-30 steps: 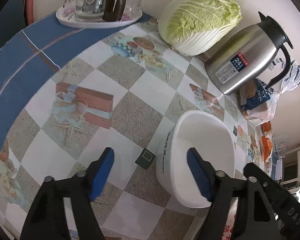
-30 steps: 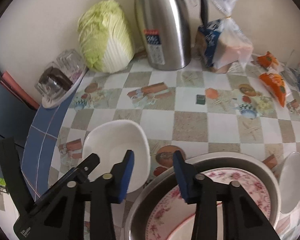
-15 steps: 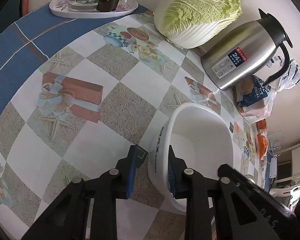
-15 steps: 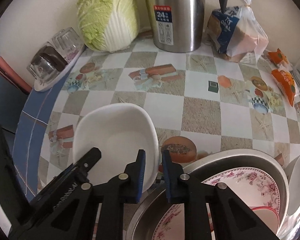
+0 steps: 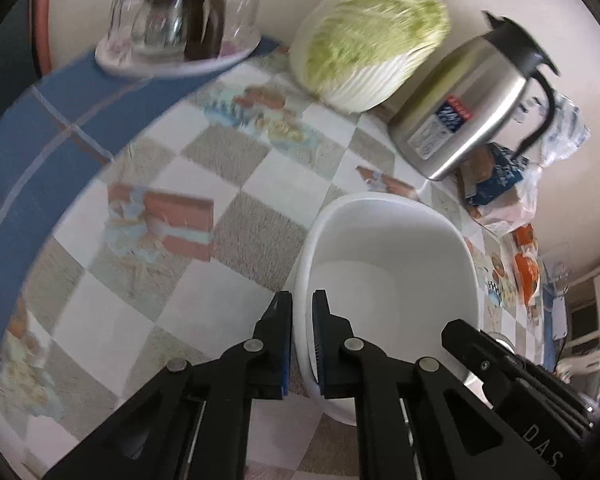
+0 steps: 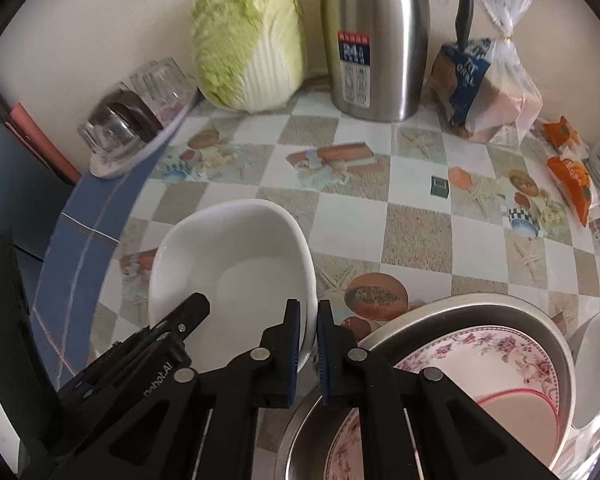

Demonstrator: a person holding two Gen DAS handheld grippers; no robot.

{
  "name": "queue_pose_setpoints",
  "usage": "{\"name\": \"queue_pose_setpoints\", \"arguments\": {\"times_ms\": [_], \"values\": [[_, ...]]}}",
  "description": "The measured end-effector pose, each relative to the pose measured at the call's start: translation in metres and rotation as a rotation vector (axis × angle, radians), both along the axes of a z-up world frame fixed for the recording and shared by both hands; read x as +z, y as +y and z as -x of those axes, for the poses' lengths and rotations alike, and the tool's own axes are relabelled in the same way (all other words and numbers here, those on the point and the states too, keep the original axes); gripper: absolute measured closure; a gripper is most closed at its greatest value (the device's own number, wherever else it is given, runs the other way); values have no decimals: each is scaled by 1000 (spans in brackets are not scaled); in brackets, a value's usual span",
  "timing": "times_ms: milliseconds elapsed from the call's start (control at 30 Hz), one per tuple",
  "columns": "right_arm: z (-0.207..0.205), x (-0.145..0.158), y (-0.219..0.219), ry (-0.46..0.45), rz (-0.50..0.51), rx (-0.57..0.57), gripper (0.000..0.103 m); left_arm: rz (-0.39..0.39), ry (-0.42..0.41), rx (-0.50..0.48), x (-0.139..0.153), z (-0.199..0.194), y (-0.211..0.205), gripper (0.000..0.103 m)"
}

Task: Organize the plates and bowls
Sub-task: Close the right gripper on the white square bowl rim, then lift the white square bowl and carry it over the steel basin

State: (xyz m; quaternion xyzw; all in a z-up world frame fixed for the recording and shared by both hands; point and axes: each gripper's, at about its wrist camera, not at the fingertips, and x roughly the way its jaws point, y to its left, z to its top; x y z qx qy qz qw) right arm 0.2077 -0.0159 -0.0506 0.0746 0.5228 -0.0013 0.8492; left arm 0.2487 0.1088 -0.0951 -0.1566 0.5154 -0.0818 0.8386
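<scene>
A plain white bowl sits on the checked tablecloth. My left gripper has the bowl's left rim between its blue pads, and the jaws are closing onto it. In the right wrist view the same white bowl has its right rim pinched by my right gripper, whose jaws are also closing. Each gripper's black body shows at the edge of the other's view. A metal basin at lower right holds a floral plate and a red-rimmed dish.
Against the wall stand a cabbage, a steel thermos jug, a bag of bread and a tray of upturned glasses. Orange snack packets lie at the right. Another white dish leans beside the basin.
Both grippers went from open, straddling the bowl's rim on opposite sides, to pinched onto it. The left wrist view has shifted and blurred a little.
</scene>
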Motion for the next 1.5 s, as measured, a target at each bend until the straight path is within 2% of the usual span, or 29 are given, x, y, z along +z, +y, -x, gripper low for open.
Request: {"name": "queue_pose_setpoints", "arguments": {"times_ms": [333,833,1100,1500], "values": [[43,51,-8,-137,14,-1,94,-52,-152,-59,57,36,-10,92],[116,83,-53,-258,-21,-94,93,-109,-300,-197,112,91,-58,90],[145,90,-91,-299,-43,-161,93,-130,-335,-294,126,110,-96,90],[172,88,-139,-325,-84,-217,93,-151,-332,-404,125,127,-141,90]]}}
